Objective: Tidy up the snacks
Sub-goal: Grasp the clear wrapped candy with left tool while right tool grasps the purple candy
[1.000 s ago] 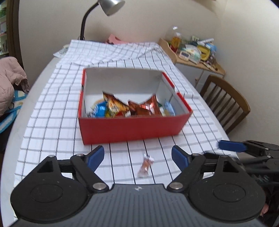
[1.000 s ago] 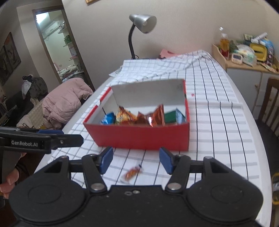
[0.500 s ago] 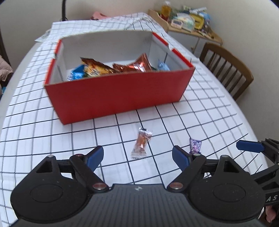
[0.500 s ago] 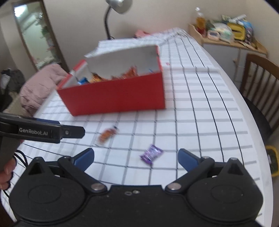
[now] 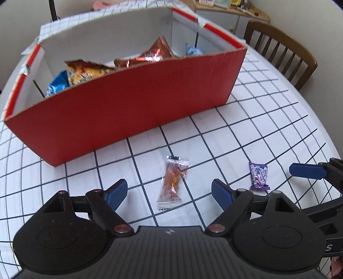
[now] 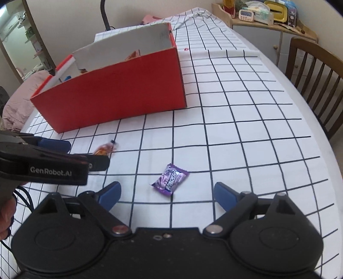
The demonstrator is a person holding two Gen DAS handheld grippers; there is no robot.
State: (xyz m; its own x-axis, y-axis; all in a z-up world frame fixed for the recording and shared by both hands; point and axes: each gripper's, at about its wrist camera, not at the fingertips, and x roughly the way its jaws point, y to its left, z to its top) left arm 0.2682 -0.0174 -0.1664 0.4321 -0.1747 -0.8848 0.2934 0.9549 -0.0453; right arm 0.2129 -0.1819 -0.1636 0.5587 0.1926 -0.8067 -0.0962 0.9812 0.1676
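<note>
A red cardboard box (image 5: 128, 100) with several snack packets inside stands on the checked tablecloth; it also shows in the right wrist view (image 6: 120, 90). An orange clear-wrapped snack (image 5: 173, 182) lies just ahead of my open left gripper (image 5: 169, 193), between its fingers. A purple candy (image 6: 170, 179) lies between the fingers of my open right gripper (image 6: 167, 195); it also shows in the left wrist view (image 5: 258, 176). The orange snack (image 6: 105, 148) is partly hidden behind the left gripper in the right wrist view.
A wooden chair (image 6: 315, 70) stands at the table's right edge. A shelf with clutter (image 6: 263, 15) is at the back right. A pink garment (image 6: 17, 100) lies beyond the table's left edge. A lamp stem (image 6: 106, 12) rises behind the box.
Both grippers have dropped lower and closer to the table. The orange snack now lies between the left fingers and the purple candy between the right fingers. Both stay open.
</note>
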